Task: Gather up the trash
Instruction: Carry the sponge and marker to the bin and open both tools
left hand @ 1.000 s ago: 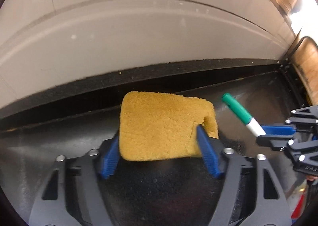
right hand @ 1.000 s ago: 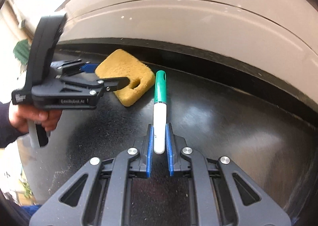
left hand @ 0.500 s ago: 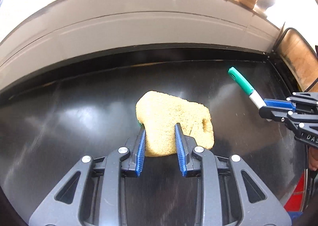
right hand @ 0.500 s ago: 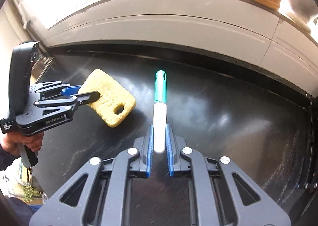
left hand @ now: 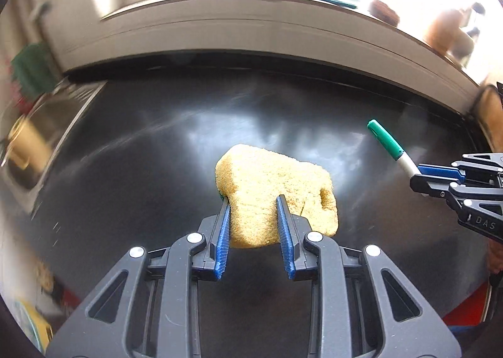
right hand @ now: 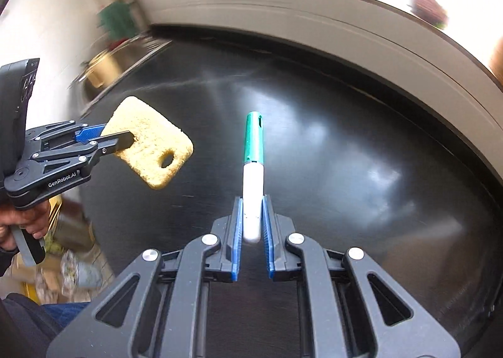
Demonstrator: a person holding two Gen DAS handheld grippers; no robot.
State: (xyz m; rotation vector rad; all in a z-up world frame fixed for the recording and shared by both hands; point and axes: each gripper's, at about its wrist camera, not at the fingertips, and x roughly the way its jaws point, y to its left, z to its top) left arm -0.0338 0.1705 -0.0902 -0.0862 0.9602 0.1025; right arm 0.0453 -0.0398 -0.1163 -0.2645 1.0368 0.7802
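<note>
My left gripper (left hand: 253, 204) is shut on a yellow sponge (left hand: 270, 181) with a hole near one corner, squeezing it and holding it above the black table (left hand: 141, 169). The same sponge (right hand: 151, 147) hangs at the left of the right wrist view, with the left gripper (right hand: 121, 137) clamped on its edge and a hand below on the handle. My right gripper (right hand: 251, 204) is shut on a white marker with a green cap (right hand: 254, 150), which points straight ahead over the table. In the left wrist view that marker (left hand: 388, 145) juts up-left from the right gripper (left hand: 419, 174).
A pale wall ledge (left hand: 251, 30) runs along the far side of the table. A steel sink (right hand: 103, 65) with a tan vessel lies beyond the table's left end. Cardboard and bagged items (right hand: 69, 260) lie on the floor at lower left. A wooden chair back (left hand: 492, 112) stands at right.
The left jaws closed on the sponge and lifted it off the table. Both grippers rose and pulled back from the wall, swinging left, so more of the table and the sink show.
</note>
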